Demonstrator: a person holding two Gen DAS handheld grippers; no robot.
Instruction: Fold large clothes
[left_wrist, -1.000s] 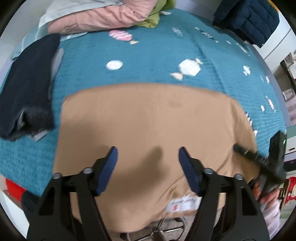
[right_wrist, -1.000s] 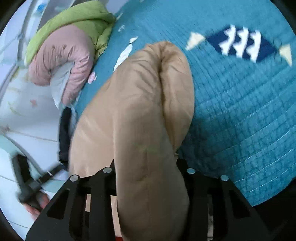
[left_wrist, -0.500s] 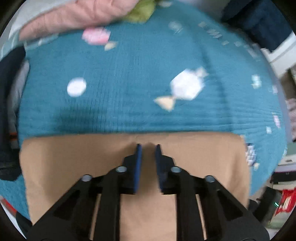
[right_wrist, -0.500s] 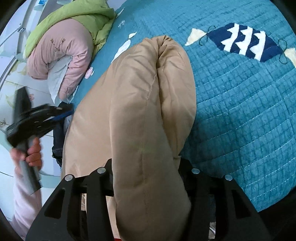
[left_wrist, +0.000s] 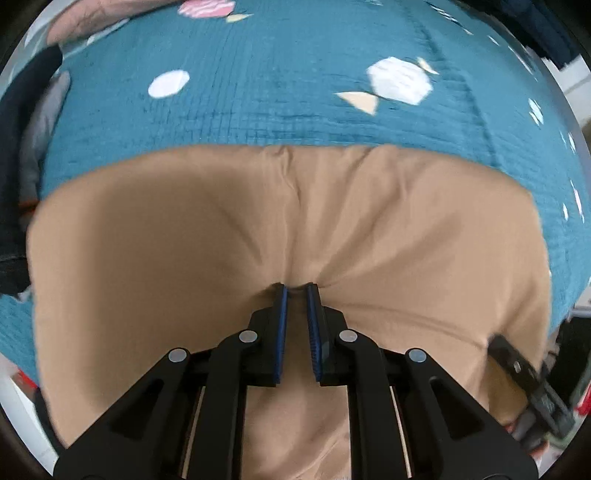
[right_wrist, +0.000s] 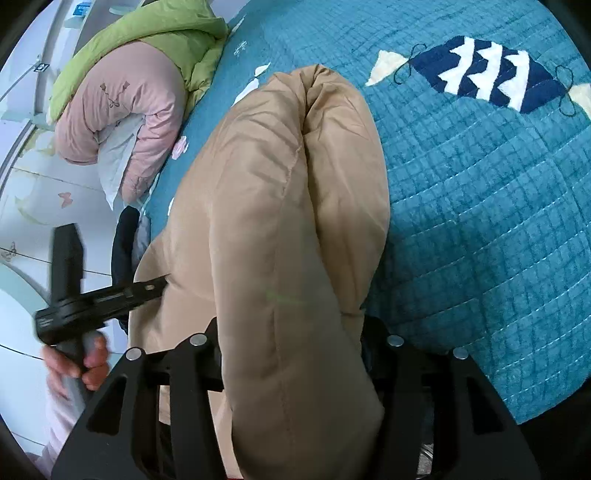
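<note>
tan jacket (left_wrist: 207, 236) lies doubled mid-frame on the bed (left_wrist: 295, 110); left gripper (left_wrist: 295, 291) jaws pinch its top, right gripper (right_wrist: 295, 332) jaws clutch its bunched end; final fold remains.

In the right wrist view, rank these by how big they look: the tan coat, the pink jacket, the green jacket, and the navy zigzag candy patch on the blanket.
1. tan coat, largest, though nearness to the camera inflates it.
2. pink jacket.
3. green jacket and navy zigzag candy patch: too alike to rank.

A bedroom in a home.
Ahead of the claw lies a teal quilted bedspread (right_wrist: 480, 203), with puffy jackets (right_wrist: 122, 99) piled at its far-left edge.
</note>
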